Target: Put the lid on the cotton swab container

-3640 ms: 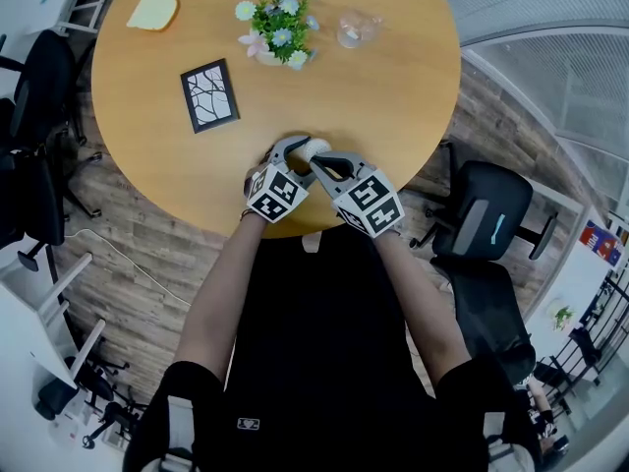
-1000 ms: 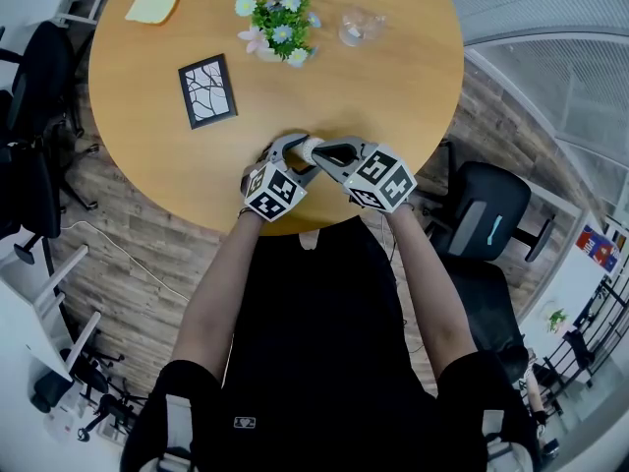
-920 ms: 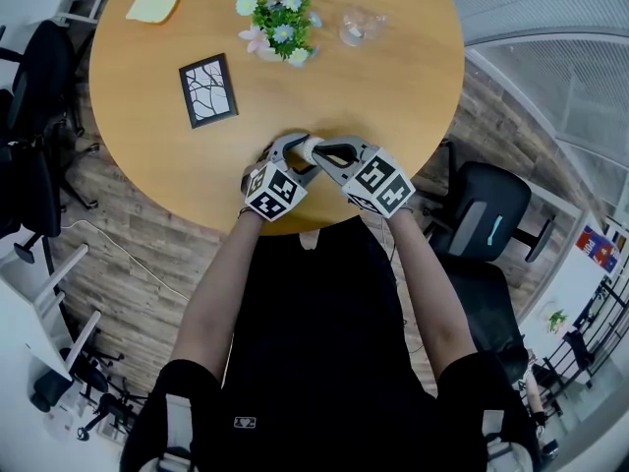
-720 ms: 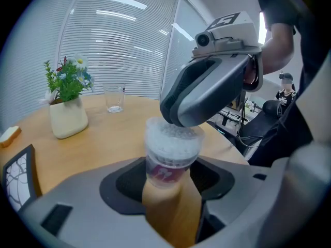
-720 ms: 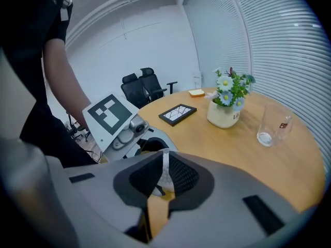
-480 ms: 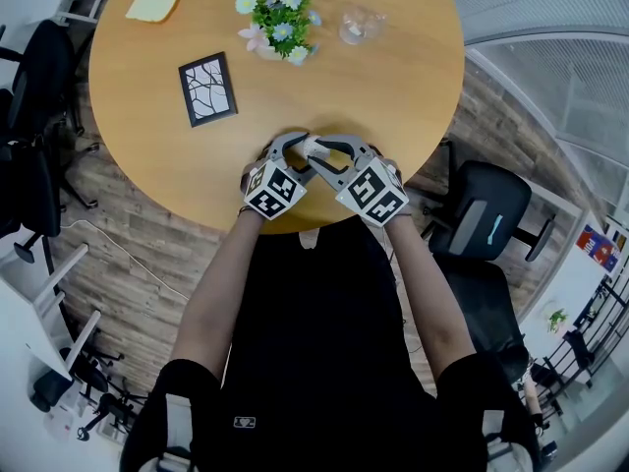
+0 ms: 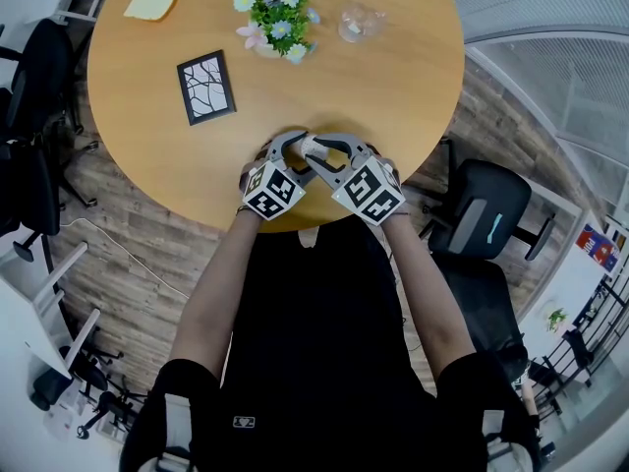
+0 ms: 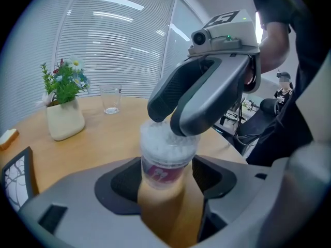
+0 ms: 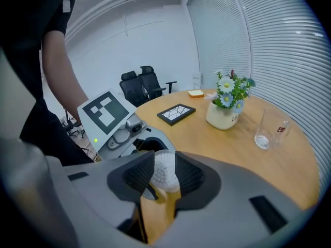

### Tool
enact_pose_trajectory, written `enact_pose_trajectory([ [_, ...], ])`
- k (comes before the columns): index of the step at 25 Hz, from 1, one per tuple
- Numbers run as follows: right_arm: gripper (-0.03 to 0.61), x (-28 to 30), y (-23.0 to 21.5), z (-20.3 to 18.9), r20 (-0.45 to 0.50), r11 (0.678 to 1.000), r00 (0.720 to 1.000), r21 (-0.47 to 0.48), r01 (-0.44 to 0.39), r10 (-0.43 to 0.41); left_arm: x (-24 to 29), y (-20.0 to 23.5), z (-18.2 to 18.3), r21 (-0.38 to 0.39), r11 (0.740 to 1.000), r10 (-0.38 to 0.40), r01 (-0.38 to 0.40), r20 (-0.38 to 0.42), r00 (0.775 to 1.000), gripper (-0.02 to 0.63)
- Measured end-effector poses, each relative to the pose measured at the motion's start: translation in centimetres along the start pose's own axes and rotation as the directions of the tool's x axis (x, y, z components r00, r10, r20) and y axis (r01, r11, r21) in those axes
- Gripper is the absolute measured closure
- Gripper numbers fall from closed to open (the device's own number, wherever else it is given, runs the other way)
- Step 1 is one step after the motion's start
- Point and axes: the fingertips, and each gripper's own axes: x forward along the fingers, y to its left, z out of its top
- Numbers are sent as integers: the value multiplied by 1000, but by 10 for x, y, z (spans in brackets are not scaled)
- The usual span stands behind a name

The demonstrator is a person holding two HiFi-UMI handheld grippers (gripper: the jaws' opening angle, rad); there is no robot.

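The cotton swab container [image 7: 307,147] stands near the round wooden table's [image 7: 393,96] front edge. It is a clear tub with a pink label [image 8: 166,159], and white swab heads show through its clear top [image 9: 164,170]. My left gripper [image 7: 298,149] straddles its lower body [image 8: 166,187]; its jaws have just been opening and the pads stand close beside the tub. My right gripper [image 7: 316,148] sits round the tub's top [image 9: 164,184]. Its jaws have just been opening too, with their pads beside the white top and the fingertips [image 8: 164,115] hanging over it.
A white flower pot [image 7: 273,23], a drinking glass [image 7: 356,25], a black picture frame [image 7: 206,88] and a yellow pad [image 7: 149,1] lie further back on the table. Office chairs [image 7: 482,214] stand right of the table. The person's body is right against the table's front edge.
The right gripper has rolled, so its marker cube faces a different way and sits slightly further left. The left gripper and the container stay in place.
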Motion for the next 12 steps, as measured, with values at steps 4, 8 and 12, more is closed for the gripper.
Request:
enact_pose_trajectory([
  [4,460,-1,1,-3,-37,998,999,-55,11,-13,0,0,0,-6,1000,1,-1,0,1000,313],
  [8,460,1,2,-4,-48,995,999,-93,19,-23,0,-1,1,-7,1000,-4,4,5,1000,302],
  [12,460,2,3,-4,-51,994,998,-105,26,-31,1,-2,0,8,1000,-4,4,-6,1000,301],
])
